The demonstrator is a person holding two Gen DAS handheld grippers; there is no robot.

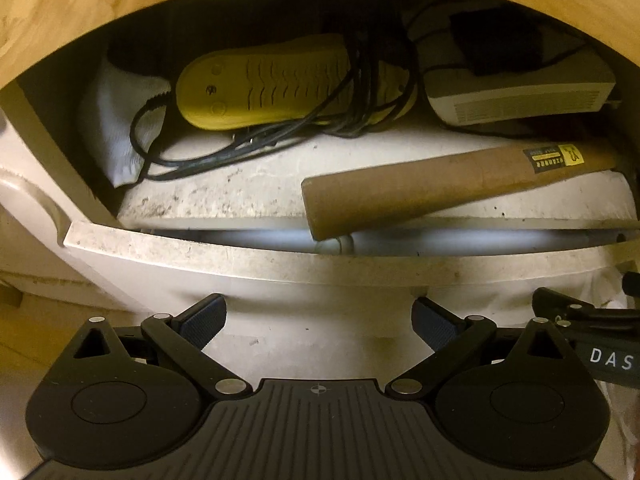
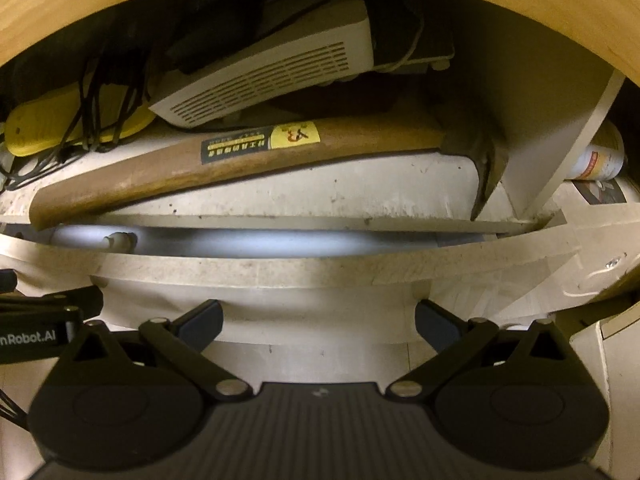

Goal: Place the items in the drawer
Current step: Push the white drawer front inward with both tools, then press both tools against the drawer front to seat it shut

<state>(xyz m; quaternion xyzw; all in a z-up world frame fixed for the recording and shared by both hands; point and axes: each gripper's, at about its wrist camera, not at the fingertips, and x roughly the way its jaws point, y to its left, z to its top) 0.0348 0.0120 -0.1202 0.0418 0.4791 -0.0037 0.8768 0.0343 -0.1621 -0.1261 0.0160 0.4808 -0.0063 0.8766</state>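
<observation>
dim spot under a pale wood tabletop (image 1: 80, 4); scuffed white drawer (image 1: 240, 256) open. inside: wooden-handled hammer (image 2: 224, 160) diag. at front, yellow ribbed device (image 1: 272, 84) w/ black cords, vented white box (image 2: 272, 76) behind. left hand-held gripper (image 1: 318, 320) & right hand-held gripper (image 2: 318, 320) both spread, empty, level just before drawer front.

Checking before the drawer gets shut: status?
Both grippers open, empty, in front of the drawer. Hammer inside, handle end overhanging the front of the drawer floor. Nothing blocking.
</observation>
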